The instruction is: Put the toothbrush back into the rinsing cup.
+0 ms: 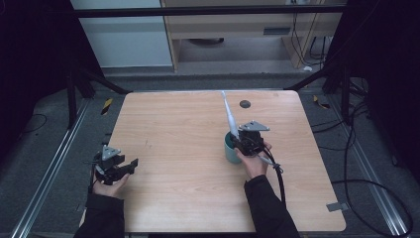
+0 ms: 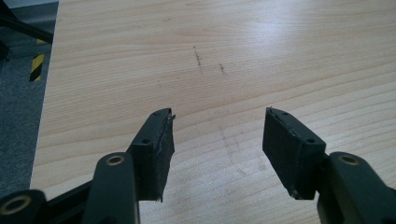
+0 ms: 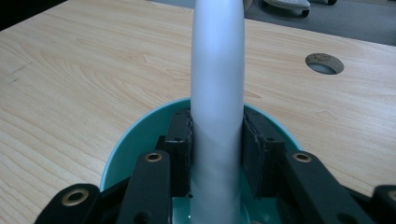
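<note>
in my right gripper view the pale handle (image 3: 218, 93) runs off the top edge, so i can't see its tip there, and its foot is lost inside the teal cup (image 3: 121, 149); what tool it is i cannot tell. from the high view the handle (image 1: 230, 115) leans up and away out of the cup (image 1: 230, 148), which my right hand half covers. the right gripper (image 1: 243, 144) is clamped on the handle, pads pressed to both its sides, down inside the cup's rim.

the cup stands right of centre on a light wood table (image 1: 178, 144) with a round cable hole (image 1: 245, 103) near the far edge. grey carpet, black frame legs and loose cables lie around, and a pale cabinet stands beyond.

my left gripper (image 1: 130, 165) sits at the near left edge, well apart from the cup, jaws spread wide over bare wood with faint dark scuffs (image 2: 198, 58).
</note>
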